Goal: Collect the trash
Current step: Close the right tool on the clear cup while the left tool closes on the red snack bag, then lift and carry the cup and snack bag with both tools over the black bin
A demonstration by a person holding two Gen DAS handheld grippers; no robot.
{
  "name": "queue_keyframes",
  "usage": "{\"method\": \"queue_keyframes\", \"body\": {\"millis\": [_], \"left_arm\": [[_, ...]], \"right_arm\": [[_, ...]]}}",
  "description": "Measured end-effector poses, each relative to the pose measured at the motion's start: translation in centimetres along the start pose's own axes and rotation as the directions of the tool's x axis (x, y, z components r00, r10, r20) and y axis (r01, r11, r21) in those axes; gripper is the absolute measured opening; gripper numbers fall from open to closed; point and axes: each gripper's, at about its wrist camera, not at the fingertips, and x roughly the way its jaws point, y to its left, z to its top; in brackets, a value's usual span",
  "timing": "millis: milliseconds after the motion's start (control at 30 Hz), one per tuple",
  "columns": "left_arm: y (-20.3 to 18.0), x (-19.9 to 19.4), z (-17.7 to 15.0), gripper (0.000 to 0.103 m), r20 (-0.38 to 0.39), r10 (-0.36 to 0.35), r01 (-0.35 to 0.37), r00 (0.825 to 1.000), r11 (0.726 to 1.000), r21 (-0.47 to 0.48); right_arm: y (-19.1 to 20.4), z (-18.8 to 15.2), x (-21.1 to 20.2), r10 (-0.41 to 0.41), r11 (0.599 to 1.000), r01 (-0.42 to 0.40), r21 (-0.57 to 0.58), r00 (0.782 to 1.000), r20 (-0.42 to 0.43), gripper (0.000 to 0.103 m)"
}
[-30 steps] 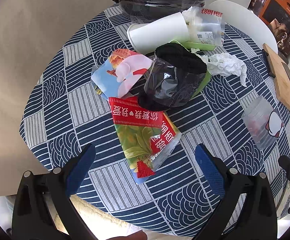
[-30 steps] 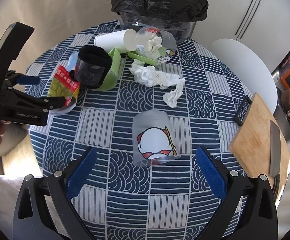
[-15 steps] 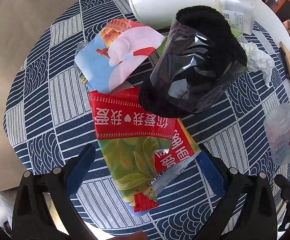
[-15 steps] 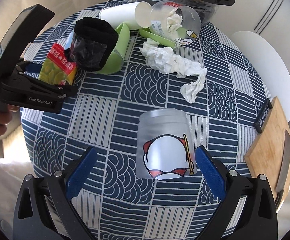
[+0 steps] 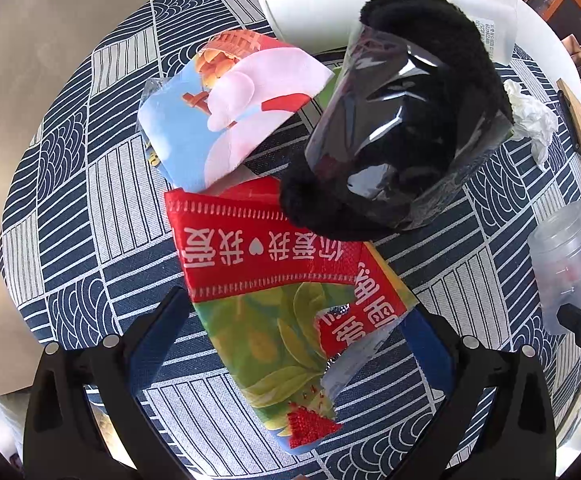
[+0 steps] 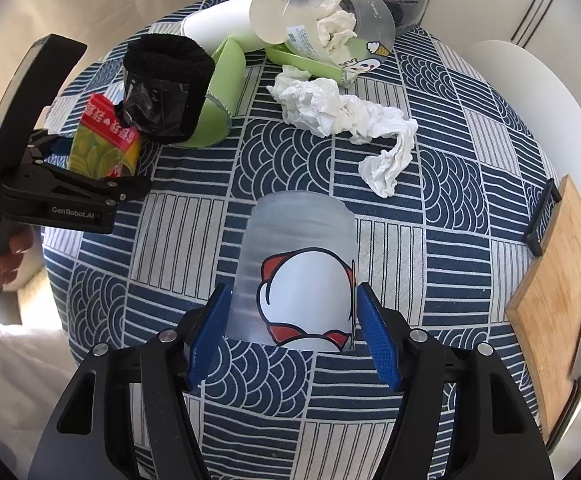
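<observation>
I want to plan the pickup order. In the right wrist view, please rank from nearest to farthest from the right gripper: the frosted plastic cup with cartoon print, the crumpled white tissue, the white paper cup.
1. Frosted plastic cup with cartoon print: between the closing jaws of the right gripper.
2. Crumpled white tissue: beyond it, mid-table, slightly right.
3. White paper cup: lying at the far edge, left of centre.

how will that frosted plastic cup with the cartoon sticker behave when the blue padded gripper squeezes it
The frosted plastic cup with the cartoon sticker looks thin-walled and empty, so probably light and apt to dent. The right gripper is closing with the cup between its jaws. Lying on its side, it may roll or slip if gripped unevenly.
</observation>
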Motion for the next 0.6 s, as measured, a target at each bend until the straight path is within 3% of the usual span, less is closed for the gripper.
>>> {"method": "queue_keyframes", "body": {"millis": [67,100,233,300,433,600], "left_arm": [[0.4,0.1,0.3,0.097,-0.005,0.001,-0.001,1.0,1.0,-0.004],[0.4,0.0,0.5,0.092,-0.004,0.002,-0.002,1.0,1.0,-0.007],[1.1,-1.5,0.7,0.05,-0.003,-0.012,0.012,1.0,1.0,0.007],[1.3,-1.9,0.5,0.042,-0.007,-0.026,0.026,1.0,1.0,0.012],[2.1,-2.9,0.0,0.033,-0.007,-0.039,0.039,0.999,0.999,0.009],[2.2,-4.5,-1.2,0.03,-0.006,-0.021,0.022,1.0,0.999,0.029]], "right_arm": [[-0.1,0.1,-0.1,-0.004,1.0,0.004,0.004,1.0,0.011,0.057],[-0.1,0.0,-0.2,0.0,1.0,0.0,0.008,1.0,0.013,0.054],[-0.2,-0.4,-0.6,0.022,0.999,-0.023,0.023,0.999,0.023,0.05],[-0.2,-0.6,-0.8,0.037,0.999,-0.038,0.032,0.999,0.033,0.049],[-0.2,-1.0,-1.5,0.054,0.997,-0.057,0.05,0.997,0.061,0.049],[-0.5,-1.6,-2.5,0.072,0.994,-0.08,0.079,0.992,0.101,0.049]]}}
